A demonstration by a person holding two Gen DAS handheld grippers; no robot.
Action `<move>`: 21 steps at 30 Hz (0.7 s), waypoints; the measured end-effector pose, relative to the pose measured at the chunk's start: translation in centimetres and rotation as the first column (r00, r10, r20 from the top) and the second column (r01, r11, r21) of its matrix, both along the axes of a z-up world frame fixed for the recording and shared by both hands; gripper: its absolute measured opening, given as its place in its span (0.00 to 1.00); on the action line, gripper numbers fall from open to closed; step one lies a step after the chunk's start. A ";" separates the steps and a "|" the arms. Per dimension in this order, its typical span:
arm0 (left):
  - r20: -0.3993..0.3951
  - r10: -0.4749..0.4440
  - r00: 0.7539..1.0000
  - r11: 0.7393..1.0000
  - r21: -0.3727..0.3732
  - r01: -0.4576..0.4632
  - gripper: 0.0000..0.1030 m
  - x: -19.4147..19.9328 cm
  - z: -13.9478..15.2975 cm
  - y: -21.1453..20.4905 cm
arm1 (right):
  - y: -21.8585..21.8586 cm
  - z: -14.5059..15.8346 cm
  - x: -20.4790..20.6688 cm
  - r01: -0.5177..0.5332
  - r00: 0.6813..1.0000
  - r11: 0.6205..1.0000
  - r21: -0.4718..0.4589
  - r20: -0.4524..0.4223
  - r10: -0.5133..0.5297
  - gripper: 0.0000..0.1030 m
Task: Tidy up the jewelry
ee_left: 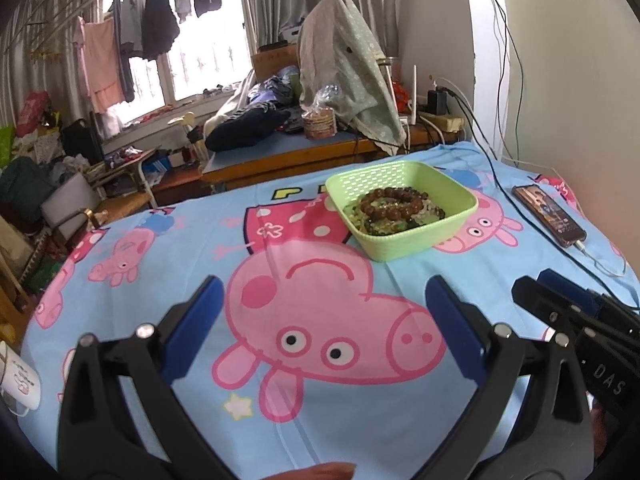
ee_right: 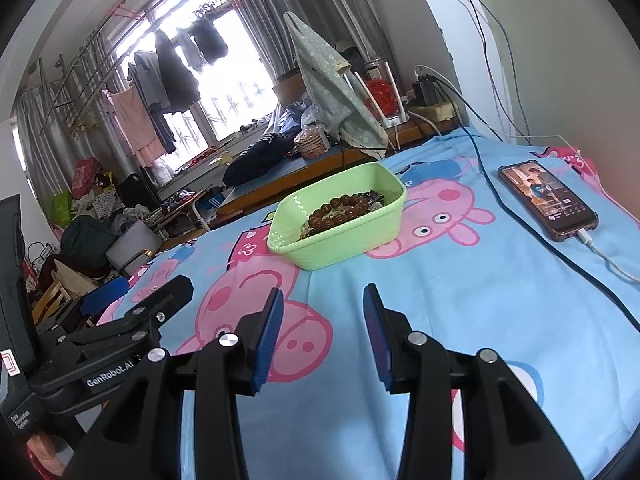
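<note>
Left tool (ee_left: 326,308) gapes above sheet (ee_left: 160,272); bracelets (ee_left: 394,202) fill basket (ee_left: 404,242).

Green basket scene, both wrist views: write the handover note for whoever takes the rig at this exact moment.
Left tool: open, empty, above the cartoon sheet, short of the basket.
Right tool: open, empty, beside the left one, also short of the basket.
Green basket sits mid-sheet. A brown bead bracelet lies on top of other beaded pieces inside it.
A phone lies to the basket's right, plugged in, its cable running across the sheet.
Done: no jewelry shows on the sheet; all that is visible is in the basket.
Left: possibly nothing; check for strays out of view.
</note>
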State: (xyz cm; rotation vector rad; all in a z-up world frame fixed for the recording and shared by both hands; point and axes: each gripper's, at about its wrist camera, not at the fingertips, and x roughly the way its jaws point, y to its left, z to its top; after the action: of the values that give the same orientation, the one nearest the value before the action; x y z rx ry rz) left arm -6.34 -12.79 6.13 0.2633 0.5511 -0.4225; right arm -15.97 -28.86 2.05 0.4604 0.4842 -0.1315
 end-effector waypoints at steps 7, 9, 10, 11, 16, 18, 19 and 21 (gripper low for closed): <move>0.010 0.007 1.000 1.000 0.008 -0.008 0.94 0.1 0.2 0.1 | 0.3 0.0 0.0 -0.009 1.000 1.000 0.001 0.003 0.009 0.12; 0.011 0.014 1.000 1.000 0.008 -0.014 0.94 0.2 0.2 0.2 | 0.3 0.1 0.0 -0.008 1.000 1.000 0.004 0.004 0.008 0.12; 0.013 0.018 1.000 1.000 0.008 -0.018 0.94 0.2 0.2 0.2 | 0.3 0.1 0.0 -0.007 1.000 1.000 0.005 0.004 0.007 0.12; 0.016 0.020 1.000 1.000 0.009 -0.020 0.94 0.2 0.2 0.3 | 0.2 0.2 0.0 -0.007 1.000 1.000 0.006 0.006 0.007 0.12; 0.025 0.025 0.999 1.000 0.014 -0.025 0.94 0.2 0.2 0.3 | 0.3 0.5 0.0 -0.012 1.000 1.000 0.007 0.013 0.011 0.12; 0.031 0.030 0.999 0.999 0.016 -0.030 0.94 0.2 0.2 0.3 | 0.4 0.5 0.0 -0.015 1.000 1.000 0.006 0.014 0.015 0.12; 0.034 0.031 0.999 0.999 0.018 -0.032 0.94 0.2 0.2 0.3 | 0.4 0.5 0.0 -0.017 1.000 1.000 0.005 0.014 0.017 0.12; 0.034 0.027 0.999 0.999 0.025 -0.027 0.94 0.3 0.1 0.3 | 0.5 0.4 0.1 -0.019 1.000 1.000 0.007 0.011 0.019 0.12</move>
State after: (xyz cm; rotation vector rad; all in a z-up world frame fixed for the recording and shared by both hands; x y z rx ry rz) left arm -6.09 -12.49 6.28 0.2867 0.5272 -0.3845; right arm -15.89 -28.38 2.50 0.4630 0.4781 -0.1087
